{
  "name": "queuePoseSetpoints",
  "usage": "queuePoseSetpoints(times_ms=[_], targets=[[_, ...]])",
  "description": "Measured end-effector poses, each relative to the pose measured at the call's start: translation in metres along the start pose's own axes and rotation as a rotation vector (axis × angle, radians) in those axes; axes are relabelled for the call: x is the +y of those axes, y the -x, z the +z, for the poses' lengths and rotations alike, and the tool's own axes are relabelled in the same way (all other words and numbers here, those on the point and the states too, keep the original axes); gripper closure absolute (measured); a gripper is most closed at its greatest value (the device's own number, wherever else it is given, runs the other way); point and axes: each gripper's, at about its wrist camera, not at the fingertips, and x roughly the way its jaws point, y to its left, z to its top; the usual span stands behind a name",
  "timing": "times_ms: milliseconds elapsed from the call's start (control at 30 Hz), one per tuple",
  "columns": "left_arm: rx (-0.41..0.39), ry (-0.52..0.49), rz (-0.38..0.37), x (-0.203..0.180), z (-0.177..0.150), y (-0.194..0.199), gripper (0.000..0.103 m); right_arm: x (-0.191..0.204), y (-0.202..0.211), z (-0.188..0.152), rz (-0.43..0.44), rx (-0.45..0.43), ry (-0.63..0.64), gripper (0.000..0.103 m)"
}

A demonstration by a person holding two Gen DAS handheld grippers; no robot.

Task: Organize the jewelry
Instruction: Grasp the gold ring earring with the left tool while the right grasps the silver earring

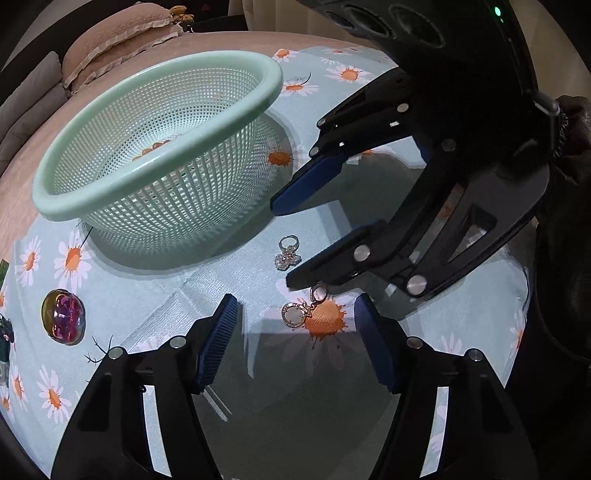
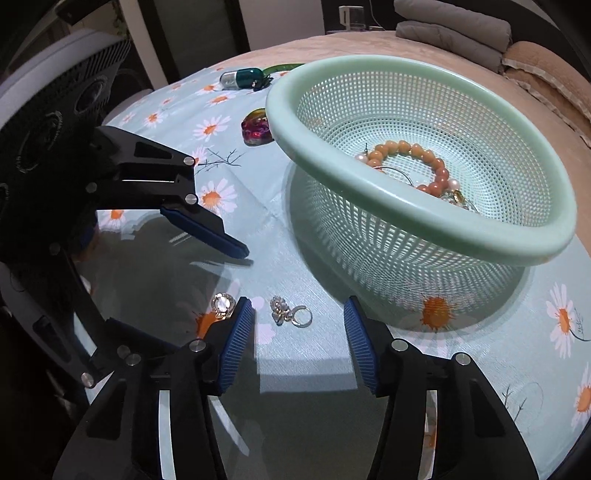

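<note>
A mint-green mesh basket [image 1: 162, 110] stands on the daisy-print cloth; in the right wrist view it [image 2: 480, 243] holds an orange bead bracelet [image 2: 413, 162] and other pieces. A silver ring with a crystal flower [image 1: 287, 253] [image 2: 290, 314] lies on the cloth in front of it. A gold earring with a round white stone [image 1: 303, 310] [image 2: 223, 305] lies beside it. My left gripper [image 1: 295, 325] is open, low over the earring. My right gripper [image 2: 299, 325] is open around the ring; in the left wrist view it [image 1: 280, 245] straddles the ring, one fingertip touching the earring's hook.
An iridescent purple domed brooch [image 1: 63, 316] [image 2: 256, 127] lies on the cloth left of the basket. A teal and silver capsule-shaped item [image 2: 243, 77] and a green bangle [image 2: 284, 67] lie at the far edge. Pillows [image 1: 122, 37] and folded grey blankets [image 2: 454, 26] sit on the bed beyond.
</note>
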Motion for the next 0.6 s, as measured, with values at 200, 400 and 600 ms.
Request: queuePoseSetpoints(times_ms=[200,400,600], targets=[[0.007,0.011,-0.026,0.000,0.003,-0.007,0.048,-0.004,-0.005,0.004,-0.058,0.019,-0.013,0.083],[0.008,0.035,-0.064,-0.001,0.003,-0.009,0.077,0.003,-0.009,0.007,-0.057,0.054,0.033,0.092],[0.042,0.034,-0.026,-0.010,0.004,-0.007,0.086,0.002,-0.002,-0.001,-0.050,0.089,0.041,0.092]])
